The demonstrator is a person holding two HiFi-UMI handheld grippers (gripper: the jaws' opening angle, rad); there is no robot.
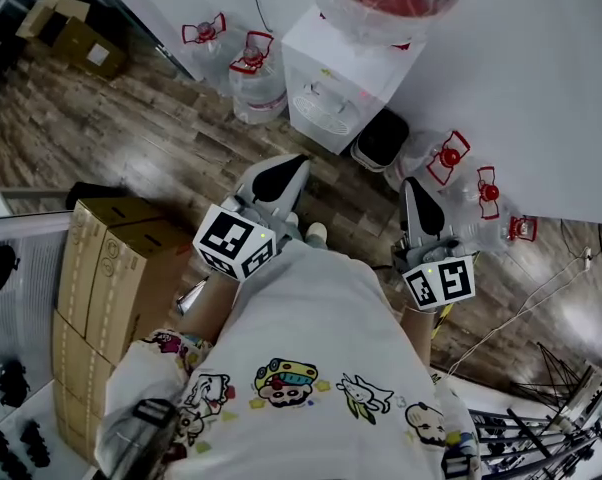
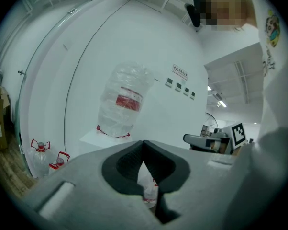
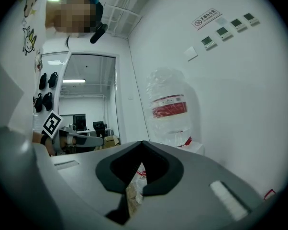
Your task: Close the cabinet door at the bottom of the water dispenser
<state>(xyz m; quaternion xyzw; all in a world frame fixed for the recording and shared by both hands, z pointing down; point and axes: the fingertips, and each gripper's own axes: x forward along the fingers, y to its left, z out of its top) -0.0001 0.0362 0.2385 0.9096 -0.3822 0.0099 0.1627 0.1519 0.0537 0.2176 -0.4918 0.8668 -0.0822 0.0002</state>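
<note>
Now both hand-held grippers (image 1: pixel 299 161) (image 1: pixel 409 184) level, forward.

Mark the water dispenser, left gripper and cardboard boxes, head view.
water dispenser (image 1: pixel 329 63), head view, white housing above the taps.
left gripper (image 1: pixel 297 162), head view, tips of its shut jaws.
cardboard boxes (image 1: pixel 106 258), head view, top face of the upper box.

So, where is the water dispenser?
Head view, top centre: the water dispenser stands by the wall, bottles left of it, a black bin right of it.
</note>
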